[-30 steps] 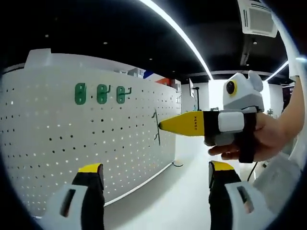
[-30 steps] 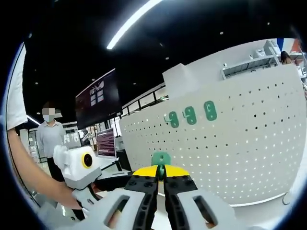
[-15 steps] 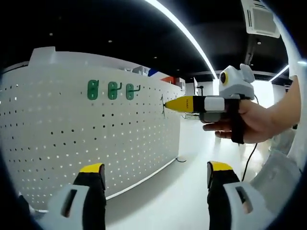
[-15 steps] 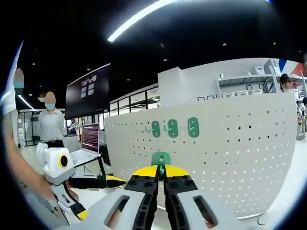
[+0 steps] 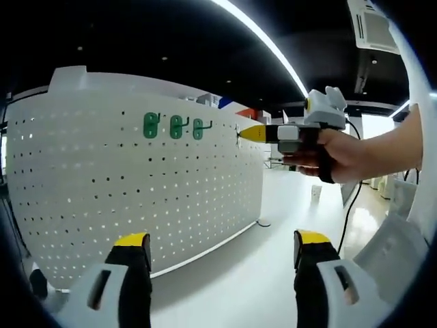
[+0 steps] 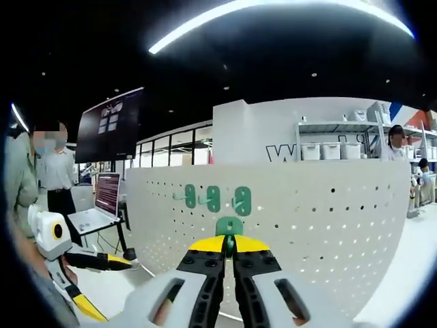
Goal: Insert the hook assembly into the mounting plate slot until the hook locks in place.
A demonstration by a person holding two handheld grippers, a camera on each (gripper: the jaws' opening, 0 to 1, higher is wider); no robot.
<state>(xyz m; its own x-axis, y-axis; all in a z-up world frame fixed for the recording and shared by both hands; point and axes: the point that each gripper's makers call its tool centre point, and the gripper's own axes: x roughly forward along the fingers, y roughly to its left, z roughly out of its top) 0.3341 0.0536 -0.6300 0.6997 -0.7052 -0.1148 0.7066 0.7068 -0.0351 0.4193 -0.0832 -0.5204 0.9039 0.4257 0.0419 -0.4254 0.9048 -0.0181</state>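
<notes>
My left gripper: jaws spread, holding nothing. My right gripper: jaws pressed together, pinching a green hook at the tips, held up near the pegboard. Pegboard: white, upright, three green hooks mounted in a row near its top edge.

Right gripper jaws pinch a green hook, seemingly short of the pegboard.
</notes>
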